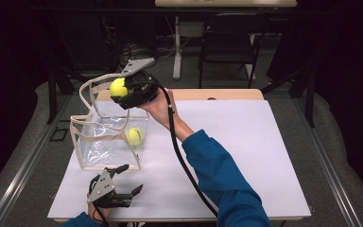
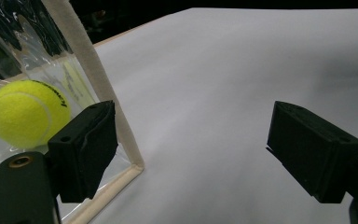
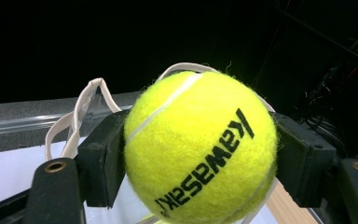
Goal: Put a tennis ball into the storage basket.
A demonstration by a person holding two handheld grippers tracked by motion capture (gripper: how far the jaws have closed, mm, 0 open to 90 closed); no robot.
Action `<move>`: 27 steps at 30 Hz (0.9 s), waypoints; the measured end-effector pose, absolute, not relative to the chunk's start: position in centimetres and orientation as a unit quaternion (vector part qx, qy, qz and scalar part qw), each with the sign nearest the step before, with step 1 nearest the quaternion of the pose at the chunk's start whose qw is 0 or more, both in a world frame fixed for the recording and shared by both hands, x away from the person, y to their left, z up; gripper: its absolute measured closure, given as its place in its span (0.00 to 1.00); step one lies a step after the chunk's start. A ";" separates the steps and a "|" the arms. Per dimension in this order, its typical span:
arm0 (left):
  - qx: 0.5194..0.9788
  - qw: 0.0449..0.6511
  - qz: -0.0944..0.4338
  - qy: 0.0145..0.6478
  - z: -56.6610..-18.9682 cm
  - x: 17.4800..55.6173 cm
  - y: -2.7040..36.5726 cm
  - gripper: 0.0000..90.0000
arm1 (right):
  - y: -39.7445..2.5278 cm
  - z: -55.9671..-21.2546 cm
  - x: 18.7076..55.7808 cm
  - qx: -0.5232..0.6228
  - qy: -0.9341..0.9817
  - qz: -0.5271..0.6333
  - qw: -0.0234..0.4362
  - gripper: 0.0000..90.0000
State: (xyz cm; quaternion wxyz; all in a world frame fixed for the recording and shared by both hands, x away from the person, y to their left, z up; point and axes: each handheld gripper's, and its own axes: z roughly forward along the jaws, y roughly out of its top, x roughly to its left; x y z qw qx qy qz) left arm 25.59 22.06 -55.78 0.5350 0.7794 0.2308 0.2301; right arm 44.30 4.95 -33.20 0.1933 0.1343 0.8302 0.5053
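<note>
**Fuzzy ball held above clear bag**

High view: the right tool [image 1: 123, 91] clamps a fuzzy yellow tennis ball [image 1: 118, 87] over the clear plastic bag [image 1: 106, 142] at ten o'clock on the white tabletop [image 1: 227, 151]. A second ball [image 1: 135, 136] lies inside.

Left gripper view: the left tool [image 2: 191, 149] gapes empty beside the bag's cream trim.

Right gripper view: black pads squeeze the round ball.

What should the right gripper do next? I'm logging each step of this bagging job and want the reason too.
Probably lower a little and open. The right gripper clamps a tennis ball above the open top of the clear bag, where a second ball already lies. The left gripper rests open beside the bag, not bracing it, so a gentle release seems wise.
</note>
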 end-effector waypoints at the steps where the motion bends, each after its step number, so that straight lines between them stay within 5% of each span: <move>1: 0.779 0.535 0.231 0.230 -55.8 25.6 22.1 0.18 | 5.1 -33.2 44.3 0.134 0.831 0.504 0.193 0.30; 27: 0.779 0.535 0.231 0.231 -55.8 25.6 22.1 0.18 | 6.1 -33.5 44.2 0.127 0.838 0.497 0.186 0.29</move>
